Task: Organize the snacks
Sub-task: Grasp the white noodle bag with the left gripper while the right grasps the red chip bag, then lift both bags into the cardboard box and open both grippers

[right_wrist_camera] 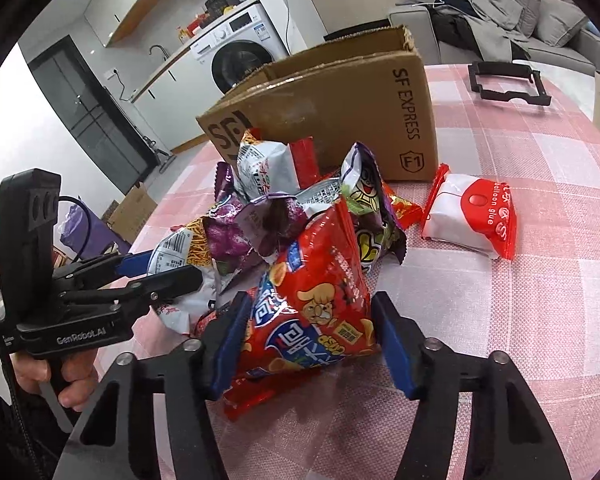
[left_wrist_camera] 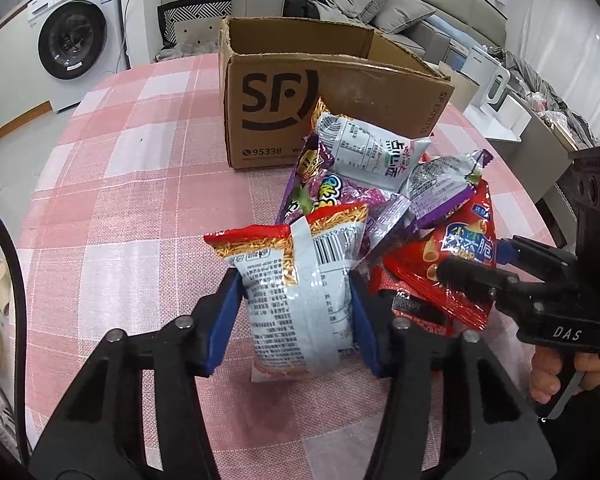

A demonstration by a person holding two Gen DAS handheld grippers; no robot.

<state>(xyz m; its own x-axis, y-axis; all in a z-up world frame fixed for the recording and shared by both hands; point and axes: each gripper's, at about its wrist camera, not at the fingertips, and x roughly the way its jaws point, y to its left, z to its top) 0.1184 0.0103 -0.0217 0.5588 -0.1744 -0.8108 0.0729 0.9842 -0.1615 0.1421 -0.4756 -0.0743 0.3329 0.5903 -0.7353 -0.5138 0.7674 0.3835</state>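
On the pink checked bench (left_wrist_camera: 112, 184), the left gripper (left_wrist_camera: 296, 316) is pinching a silver-and-orange noodle-snack packet (left_wrist_camera: 300, 280), its blue fingers (left_wrist_camera: 224, 320) pressing into both sides of the bag. Just to the right, the right gripper (right_wrist_camera: 312, 344) is closing on a red crinkly chip bag (right_wrist_camera: 312, 300); its left finger is touching the film, while the right finger seems a shade clear (hard to be sure). Both bags are sitting at the near edge of the loose snack heap, with the open brown cardboard box (left_wrist_camera: 332, 92) standing just behind it. I reckon lifting straight up, gently, is the thing, so neighbouring packets are not dragging along, then carrying each over the box rim before letting go. A white-and-red packet (right_wrist_camera: 472, 220) is lying apart, further right.
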